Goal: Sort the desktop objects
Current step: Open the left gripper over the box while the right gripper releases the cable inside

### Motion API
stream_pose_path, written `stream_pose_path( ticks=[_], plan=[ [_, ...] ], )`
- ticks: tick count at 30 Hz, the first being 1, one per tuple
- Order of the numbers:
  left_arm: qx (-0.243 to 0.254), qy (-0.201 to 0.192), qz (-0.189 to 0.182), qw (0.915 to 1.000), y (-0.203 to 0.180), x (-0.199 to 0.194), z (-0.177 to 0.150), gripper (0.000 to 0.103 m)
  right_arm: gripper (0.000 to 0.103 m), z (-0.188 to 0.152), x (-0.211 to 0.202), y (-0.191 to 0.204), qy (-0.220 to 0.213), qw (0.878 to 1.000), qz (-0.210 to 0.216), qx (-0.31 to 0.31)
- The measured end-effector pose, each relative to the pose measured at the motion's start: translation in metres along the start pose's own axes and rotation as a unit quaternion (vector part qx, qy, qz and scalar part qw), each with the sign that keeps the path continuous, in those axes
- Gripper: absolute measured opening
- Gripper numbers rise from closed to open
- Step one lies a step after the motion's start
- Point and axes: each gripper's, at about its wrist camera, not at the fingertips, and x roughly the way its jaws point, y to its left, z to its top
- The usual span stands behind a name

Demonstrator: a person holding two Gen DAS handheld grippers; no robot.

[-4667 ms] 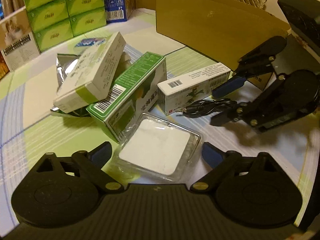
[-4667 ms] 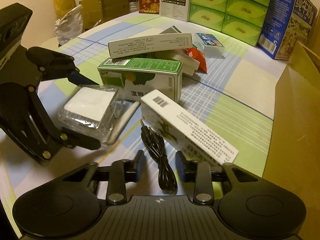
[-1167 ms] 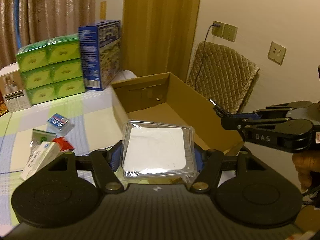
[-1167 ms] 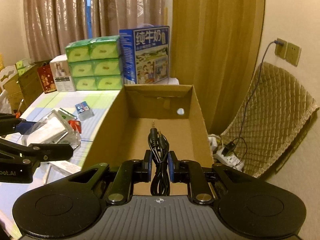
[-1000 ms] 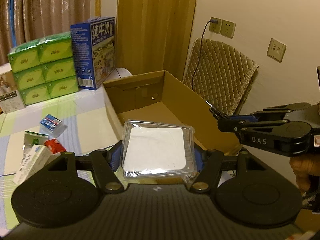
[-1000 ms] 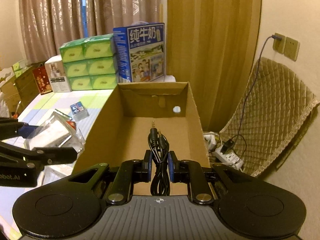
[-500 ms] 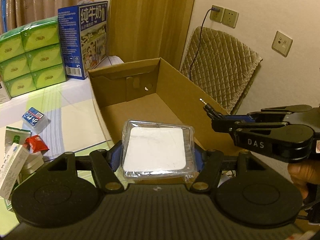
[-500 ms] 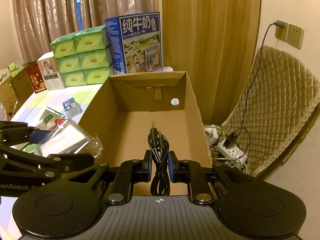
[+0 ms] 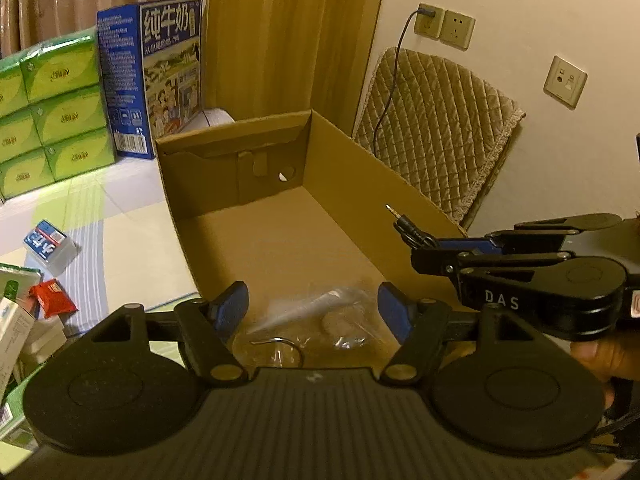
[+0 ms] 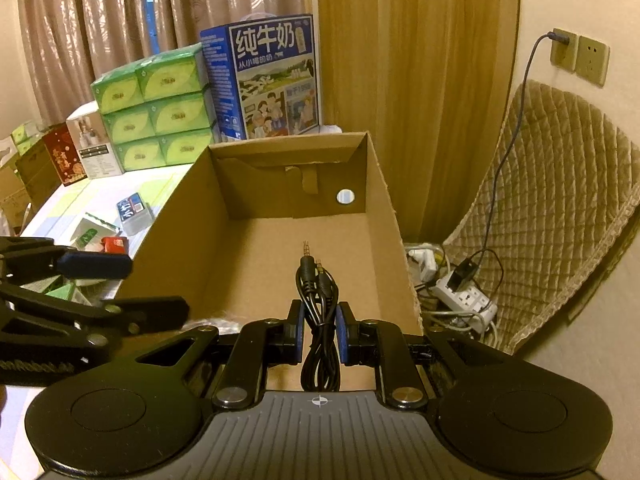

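Released since half a second ago, our left gripper (image 9: 313, 307) now stands with jaws spread, and the clear plastic packet (image 9: 316, 326), blurred, lies below them at the near end of the cardboard box (image 9: 340, 168). Our right gripper (image 10: 319, 334) stays clamped on the coiled black audio cable (image 10: 318, 300), its plugs pointing over the box floor. Beyond the box we see the blue milk carton (image 10: 272, 80) and green tissue packs (image 10: 156, 112).

A clear plastic packet (image 9: 316, 322) is lying blurred on the floor of the open cardboard box (image 9: 352, 168), near its front edge; a black audio cable (image 10: 318, 320), folded, is pointing its two plugs forward above the box.
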Motion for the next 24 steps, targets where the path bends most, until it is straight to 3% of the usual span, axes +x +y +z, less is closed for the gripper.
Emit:
stream_pose_path(
  ticks=[9, 15, 24],
  plan=[
    [-0.011, -0.011, 0.016, 0.9998, 0.019, -0.018, -0.001, 0.068, 0.014, 0.004, 0.003, 0.004, -0.006, 0.999, 0.035, 0.023],
    [-0.015, -0.012, 0.025, 0.9995, 0.03, -0.028, -0.006, 0.069, 0.035, 0.004, -0.005, 0.005, -0.015, 0.999, 0.037, 0.031],
    [-0.019, -0.01, 0.042, 0.9989, 0.041, -0.051, -0.02, 0.07, 0.042, -0.002, -0.036, 0.023, -0.024, 0.999, 0.041, 0.021]
  ],
)
